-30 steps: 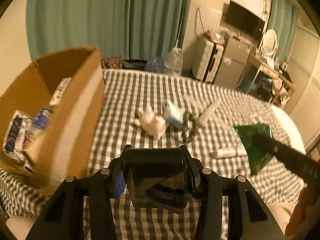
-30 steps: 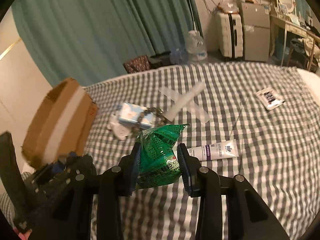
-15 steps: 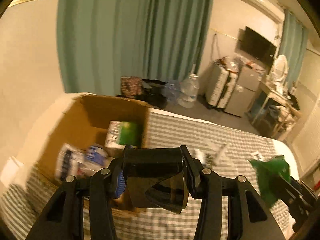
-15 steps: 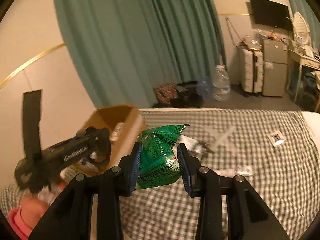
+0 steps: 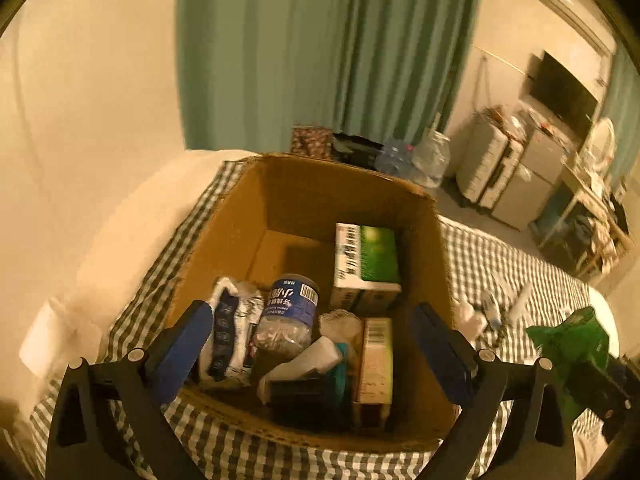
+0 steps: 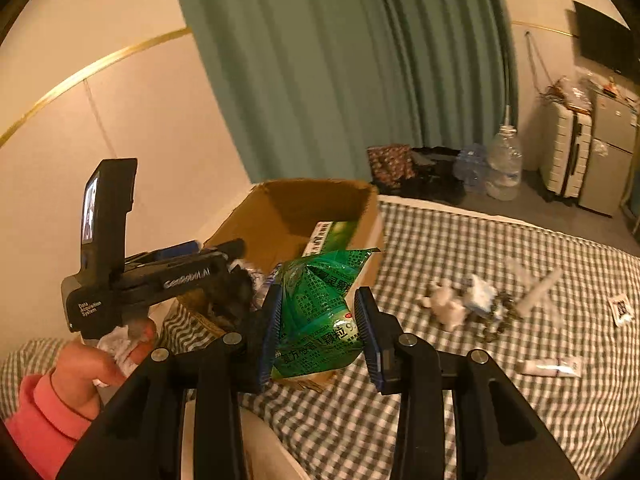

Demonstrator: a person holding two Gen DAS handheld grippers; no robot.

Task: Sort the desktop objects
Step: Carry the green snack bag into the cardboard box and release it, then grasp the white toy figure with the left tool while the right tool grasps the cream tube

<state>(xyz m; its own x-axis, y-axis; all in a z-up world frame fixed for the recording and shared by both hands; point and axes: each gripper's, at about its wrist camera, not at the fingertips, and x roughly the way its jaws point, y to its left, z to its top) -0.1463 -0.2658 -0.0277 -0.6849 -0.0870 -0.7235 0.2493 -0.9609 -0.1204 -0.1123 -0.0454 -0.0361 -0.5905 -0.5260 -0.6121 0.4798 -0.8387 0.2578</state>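
Note:
An open cardboard box (image 5: 248, 216) stands on the checked bed and holds a water bottle (image 5: 290, 308), a green-and-white carton (image 5: 366, 266), a foil packet (image 5: 230, 332), a dark object (image 5: 304, 394) and other packs. My left gripper (image 5: 308, 350) is open and empty, just above the box's near side. My right gripper (image 6: 318, 334) is shut on a green snack bag (image 6: 320, 320), right of the box (image 6: 260, 216). The bag also shows in the left wrist view (image 5: 572, 344). The left gripper (image 6: 236, 280) shows in the right wrist view over the box.
On the checked cover lie a white plush toy (image 6: 444, 304), a blue-white pack (image 6: 482, 294), a bead string (image 6: 498, 316), a white tube (image 6: 548, 367), a long white tube (image 6: 540, 290) and a small sachet (image 6: 621, 309). Suitcase, bottles and curtain stand beyond the bed.
My left gripper swung left over the box and opened; the dark object it held now lies in the box. My right gripper, still holding the green bag, moved toward the box.

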